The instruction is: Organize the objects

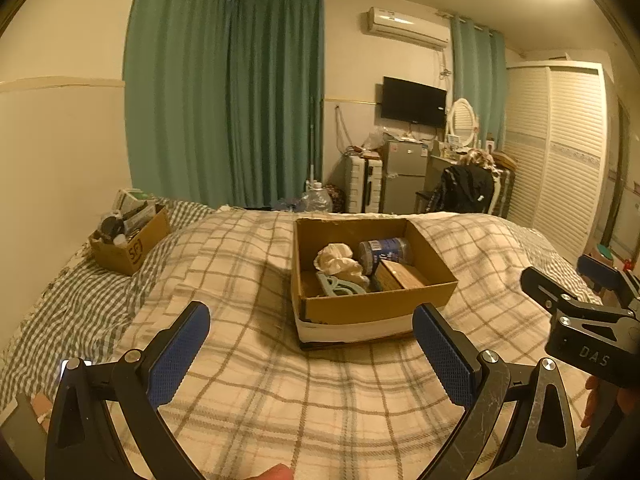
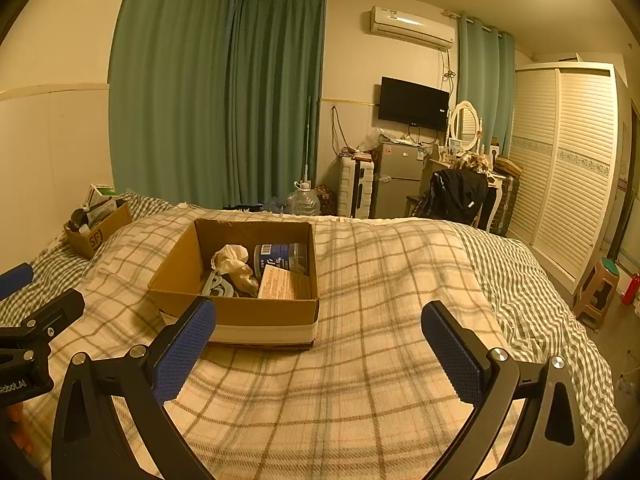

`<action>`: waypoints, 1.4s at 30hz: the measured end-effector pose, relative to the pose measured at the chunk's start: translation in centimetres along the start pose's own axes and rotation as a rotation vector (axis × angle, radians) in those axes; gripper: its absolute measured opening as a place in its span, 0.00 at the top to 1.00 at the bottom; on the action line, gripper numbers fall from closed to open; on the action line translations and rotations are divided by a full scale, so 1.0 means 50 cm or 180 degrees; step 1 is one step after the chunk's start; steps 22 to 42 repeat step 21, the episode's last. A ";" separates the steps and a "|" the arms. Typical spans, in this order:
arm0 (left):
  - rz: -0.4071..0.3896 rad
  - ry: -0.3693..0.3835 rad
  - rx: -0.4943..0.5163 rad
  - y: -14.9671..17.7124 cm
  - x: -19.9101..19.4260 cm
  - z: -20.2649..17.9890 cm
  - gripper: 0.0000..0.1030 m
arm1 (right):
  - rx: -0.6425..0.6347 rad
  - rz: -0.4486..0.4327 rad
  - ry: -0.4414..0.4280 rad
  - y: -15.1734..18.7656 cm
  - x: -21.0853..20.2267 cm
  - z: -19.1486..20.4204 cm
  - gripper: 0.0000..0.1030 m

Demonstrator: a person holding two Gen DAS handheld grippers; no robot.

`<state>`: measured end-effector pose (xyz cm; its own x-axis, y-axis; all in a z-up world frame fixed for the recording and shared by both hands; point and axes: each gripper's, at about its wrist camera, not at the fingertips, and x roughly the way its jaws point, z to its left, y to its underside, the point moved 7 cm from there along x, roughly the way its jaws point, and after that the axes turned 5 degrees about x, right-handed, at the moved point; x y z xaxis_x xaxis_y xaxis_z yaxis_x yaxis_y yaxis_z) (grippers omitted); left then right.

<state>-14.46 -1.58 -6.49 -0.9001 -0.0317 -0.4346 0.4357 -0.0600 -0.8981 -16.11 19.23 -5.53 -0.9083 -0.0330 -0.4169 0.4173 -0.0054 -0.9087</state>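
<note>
Box: centre of frame, on bed, already holds cloth, jar, hanger
Left hand-held gripper: wide apart, holding nothing
Right hand-held gripper: wide apart, holding nothing
Progress: seems mostly done, nothing loose on bed

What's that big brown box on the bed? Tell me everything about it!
The cardboard box is brown and open at the top, with a white band around its bottom edge. It sits flat on the plaid blanket, in front of both open grippers, which don't touch it. Inside lie a crumpled cream cloth, a dark blue jar on its side, a pale blue plastic thing and a flat tan packet.
</note>
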 end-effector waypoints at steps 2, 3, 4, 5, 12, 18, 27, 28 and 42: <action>0.0008 -0.0043 -0.0025 0.002 0.001 0.006 0.00 | 0.0001 0.0000 0.0001 0.000 0.000 0.000 0.00; 0.0013 -0.0033 -0.0037 0.002 0.001 0.007 0.00 | 0.0000 0.0001 0.0002 0.000 0.000 0.000 0.00; 0.0018 -0.0022 -0.0046 0.003 0.001 0.007 0.00 | 0.0002 0.0000 0.0002 0.000 0.000 0.000 0.00; 0.0023 -0.0017 -0.0060 0.003 0.001 0.009 0.00 | 0.0003 0.0002 0.0001 0.000 0.000 0.000 0.00; 0.0006 -0.0021 -0.0032 0.003 -0.001 0.007 0.00 | 0.0003 0.0010 0.0000 0.004 0.001 -0.002 0.00; -0.0017 -0.0051 -0.0010 0.003 -0.003 0.005 0.00 | -0.0004 0.0025 -0.0001 0.009 0.003 -0.003 0.00; -0.0082 -0.0080 -0.0036 -0.001 -0.009 0.010 0.00 | -0.0002 0.0022 -0.0001 0.009 0.004 -0.003 0.00; -0.0082 -0.0080 -0.0036 -0.001 -0.009 0.010 0.00 | -0.0002 0.0022 -0.0001 0.009 0.004 -0.003 0.00; -0.0082 -0.0080 -0.0036 -0.001 -0.009 0.010 0.00 | -0.0002 0.0022 -0.0001 0.009 0.004 -0.003 0.00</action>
